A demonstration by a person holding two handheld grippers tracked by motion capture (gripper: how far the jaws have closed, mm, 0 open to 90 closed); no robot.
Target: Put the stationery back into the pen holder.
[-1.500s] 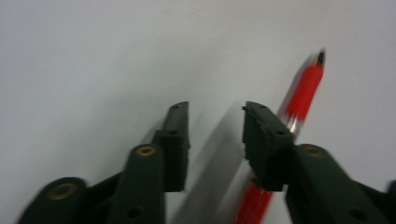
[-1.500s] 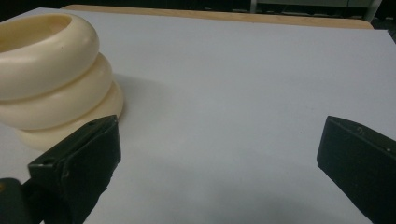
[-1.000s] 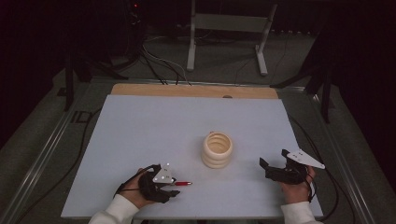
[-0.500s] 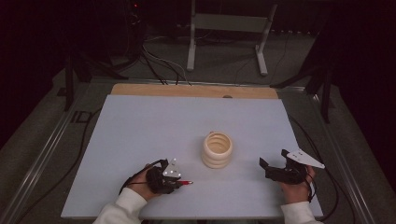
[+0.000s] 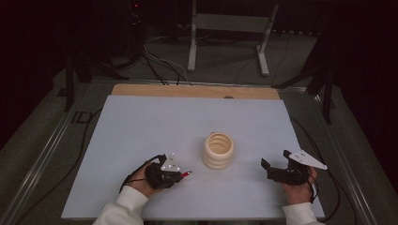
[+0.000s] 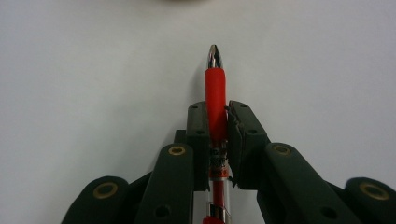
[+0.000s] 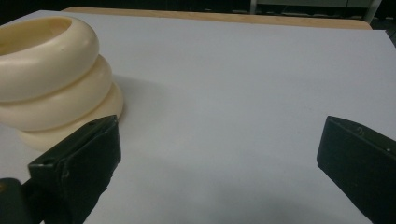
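From above: left gripper (image 5: 180, 175) low near the table's (image 5: 141, 122) front edge, its jaws just closing on the red pen (image 5: 187, 174); cream ribbed holder (image 5: 218, 150) mid-table. Left gripper view: pads clamp the pen. Right gripper view: right gripper (image 7: 219, 158) spread wide, nothing between.

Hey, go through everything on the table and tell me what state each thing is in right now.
Red pen: lying on the table, clamped between the left tongs' jaws.
Left tongs: just closed, shut on the pen.
Right tongs: open, holding nothing.
Cream ribbed pen holder: upright, looks empty, untouched.
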